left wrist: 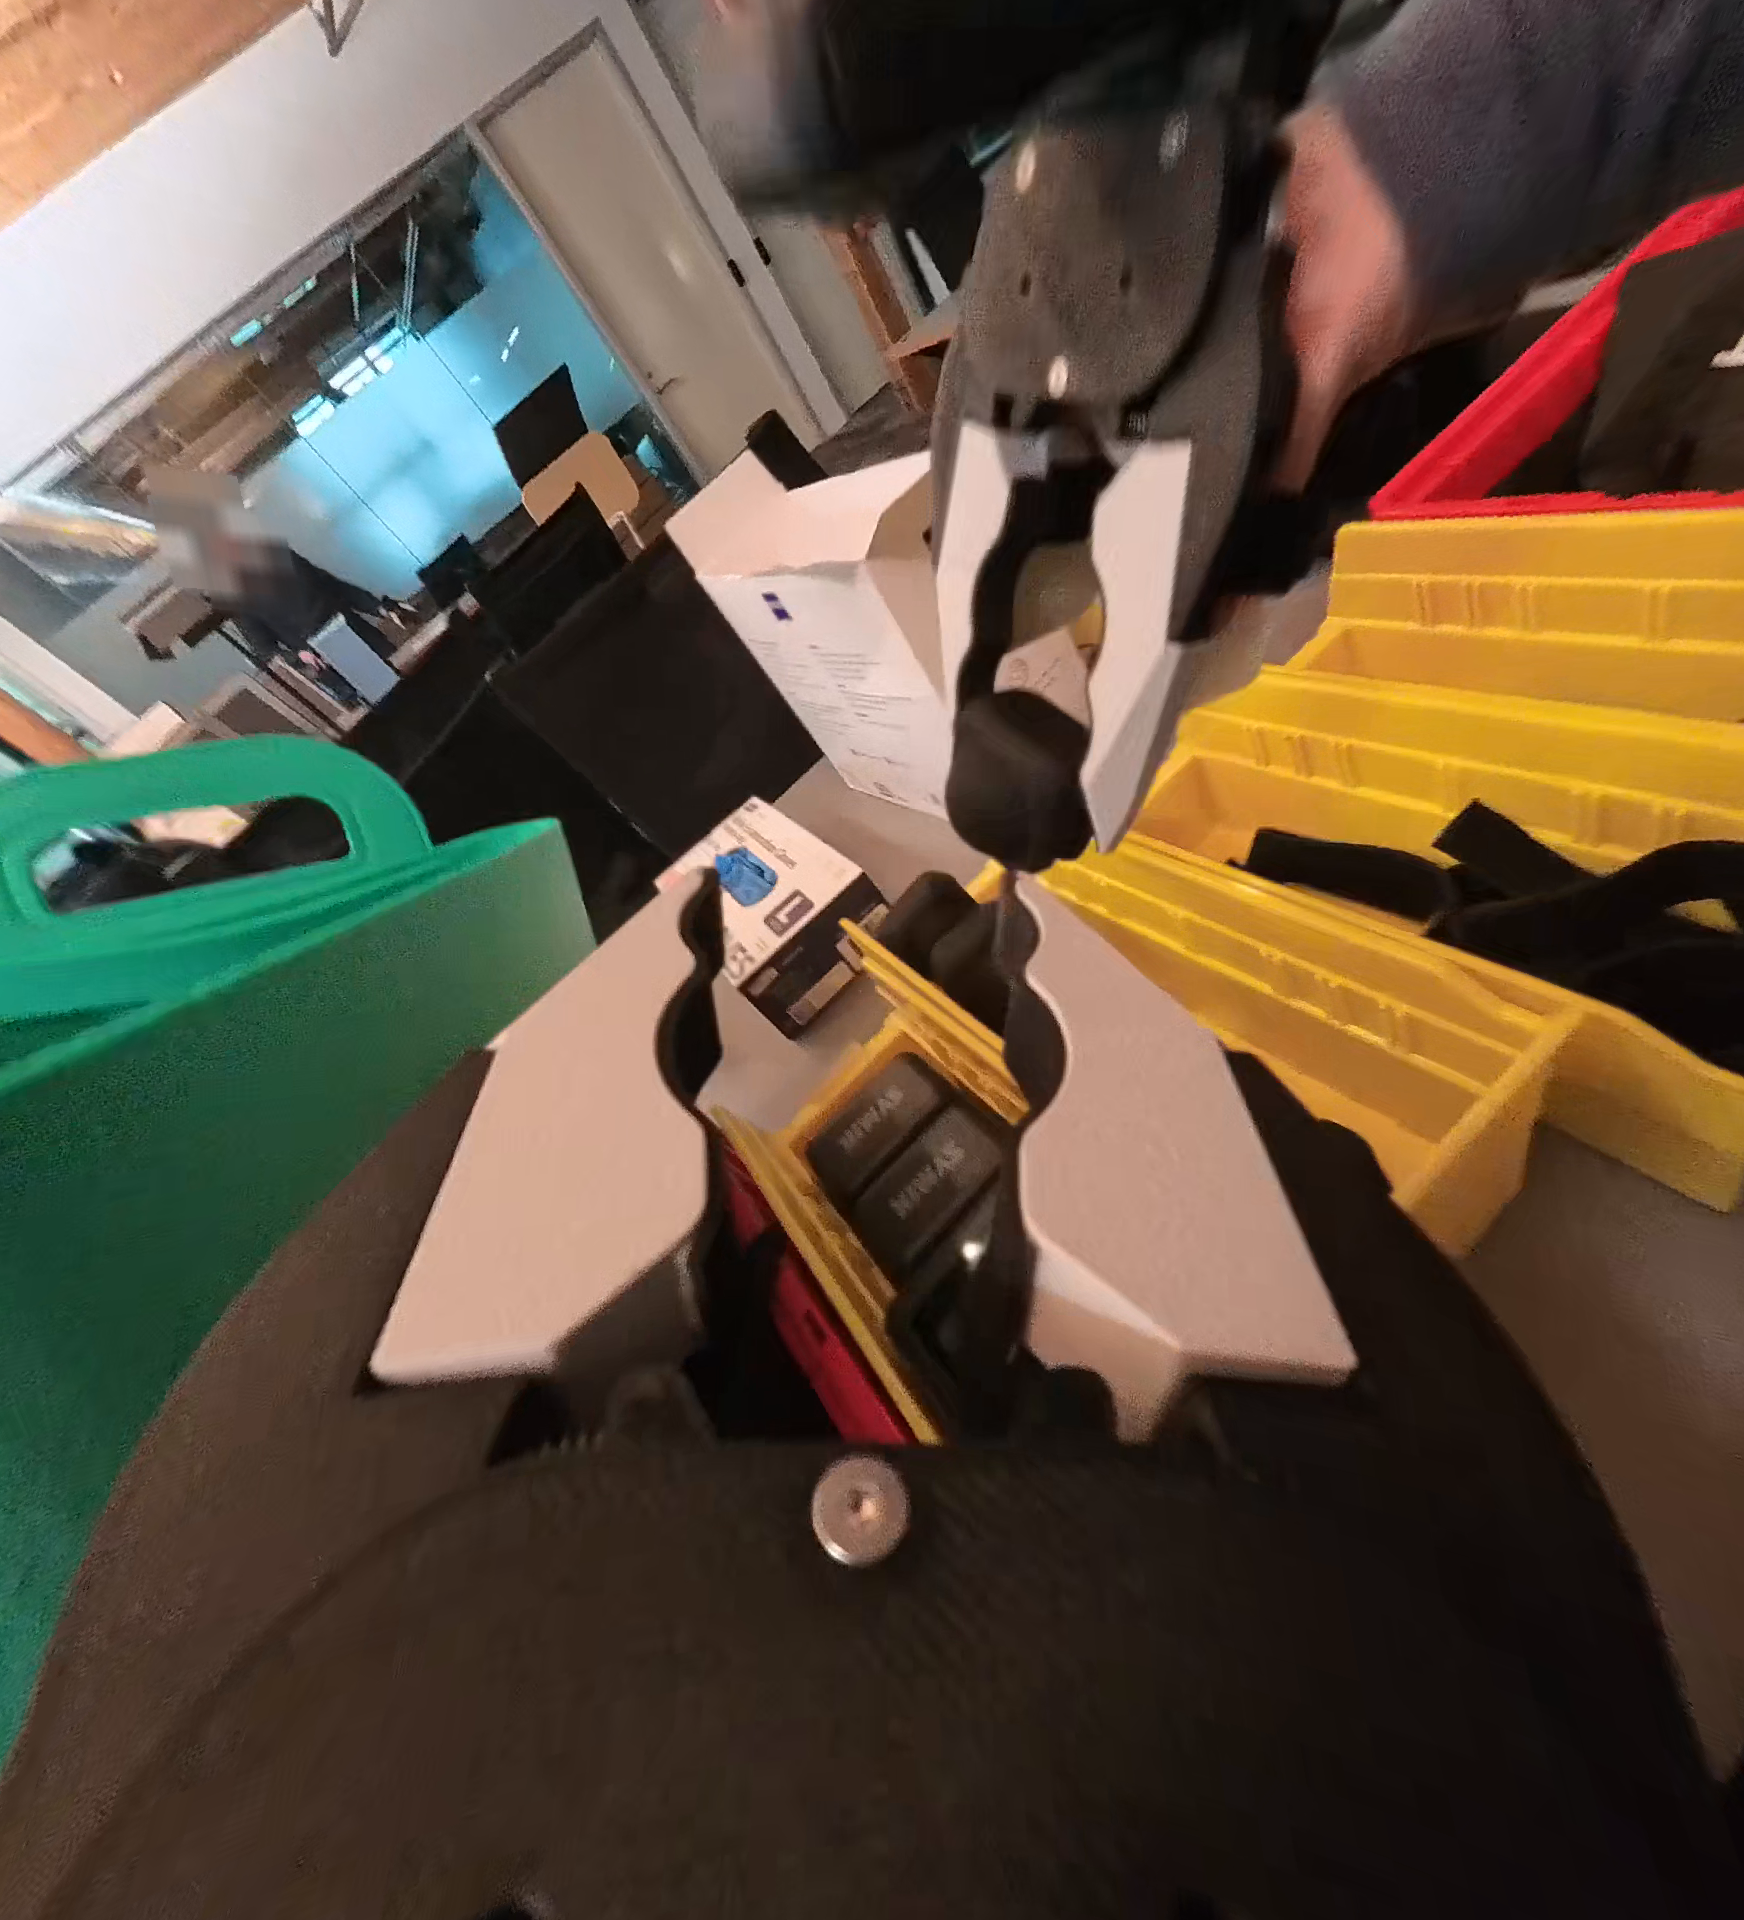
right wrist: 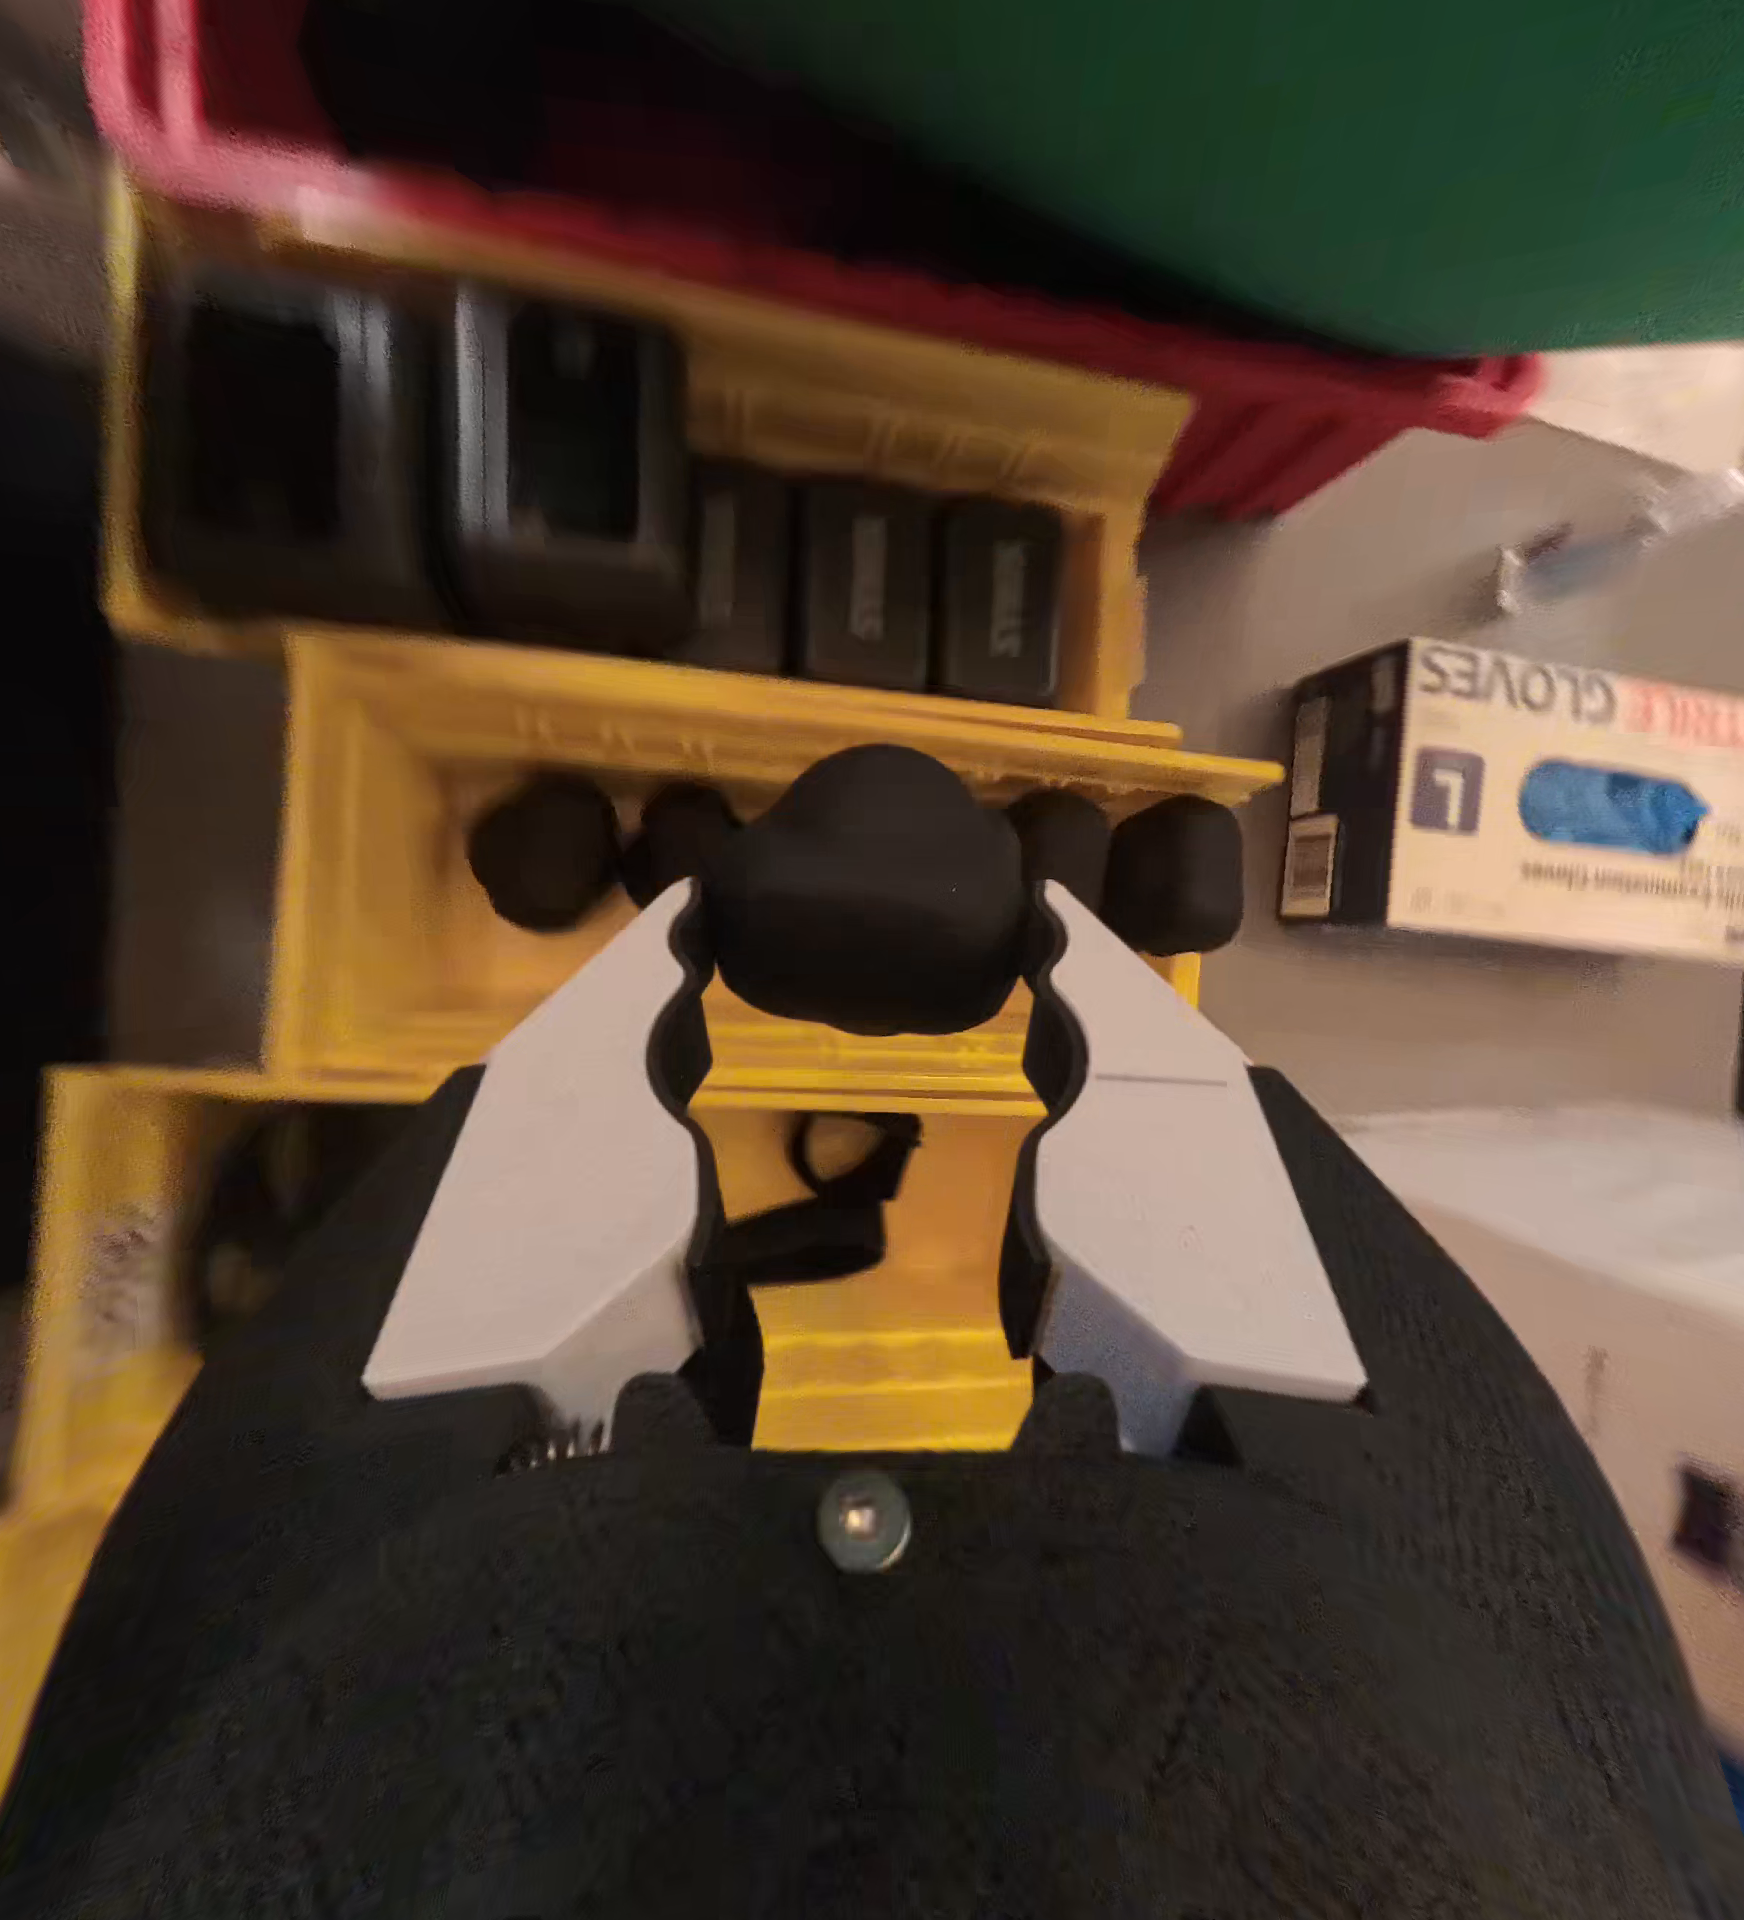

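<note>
above the yellow tray (right wrist: 556, 997), right tongs (right wrist: 868, 914) clamp a black knob (right wrist: 857, 904); left tongs (left wrist: 863, 925) apart.

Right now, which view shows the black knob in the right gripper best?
Right wrist view: the black knob sits centred between the right gripper fingertips, fairly sharp, above the yellow tray. The left wrist view shows it farther off, partly hidden by one finger.

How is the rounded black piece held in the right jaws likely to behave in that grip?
The black piece looks matte and lumpy, so it probably won't slip easily. The right gripper holds it only at the tips of the jaws, so it might pivot if bumped. Its rounded form suggests it could roll if set down outside the yellow tray.
</note>
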The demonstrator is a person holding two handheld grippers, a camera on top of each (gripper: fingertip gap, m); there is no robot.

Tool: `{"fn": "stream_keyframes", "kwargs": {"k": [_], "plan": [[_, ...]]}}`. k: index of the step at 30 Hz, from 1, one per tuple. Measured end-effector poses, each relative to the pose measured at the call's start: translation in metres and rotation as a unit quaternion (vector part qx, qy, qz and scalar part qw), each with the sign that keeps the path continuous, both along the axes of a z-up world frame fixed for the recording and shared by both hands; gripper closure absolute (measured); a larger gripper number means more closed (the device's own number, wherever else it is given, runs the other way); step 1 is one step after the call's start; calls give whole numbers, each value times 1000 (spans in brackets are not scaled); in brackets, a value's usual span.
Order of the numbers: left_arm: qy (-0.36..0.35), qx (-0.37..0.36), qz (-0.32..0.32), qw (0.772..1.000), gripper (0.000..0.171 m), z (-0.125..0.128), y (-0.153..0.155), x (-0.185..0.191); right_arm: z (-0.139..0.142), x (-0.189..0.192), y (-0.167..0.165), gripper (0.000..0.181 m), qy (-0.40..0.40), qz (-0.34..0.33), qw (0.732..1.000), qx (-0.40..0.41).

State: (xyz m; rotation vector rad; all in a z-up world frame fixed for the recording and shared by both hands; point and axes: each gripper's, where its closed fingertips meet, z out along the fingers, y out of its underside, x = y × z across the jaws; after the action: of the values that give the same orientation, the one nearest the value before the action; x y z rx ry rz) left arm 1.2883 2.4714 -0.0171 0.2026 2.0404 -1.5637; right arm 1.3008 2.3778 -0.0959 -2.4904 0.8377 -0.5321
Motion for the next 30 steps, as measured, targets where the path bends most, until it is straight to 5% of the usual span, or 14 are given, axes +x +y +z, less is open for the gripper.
{"fn": "stream_keyframes", "kwargs": {"k": [4, 13, 16, 23, 30], "plan": [[61, -23, 14, 998, 121, -7, 19, 6, -48, 11, -1, 122, 17, 202, 969, -143], [110, -64, 61, 990, 122, -6, 49, 15, -109, 12, -15, 123, 72, 489, 811, -314], [126, -79, 74, 986, 123, -7, 56, 16, -114, 17, -12, 123, 44, 541, 772, -331], [148, -91, 93, 980, 124, -15, 65, 15, -117, 21, -6, 122, -3, 600, 728, -332], [174, -101, 88, 976, 124, -18, 63, 13, -116, 23, -6, 121, -37, 601, 728, -328]]}}
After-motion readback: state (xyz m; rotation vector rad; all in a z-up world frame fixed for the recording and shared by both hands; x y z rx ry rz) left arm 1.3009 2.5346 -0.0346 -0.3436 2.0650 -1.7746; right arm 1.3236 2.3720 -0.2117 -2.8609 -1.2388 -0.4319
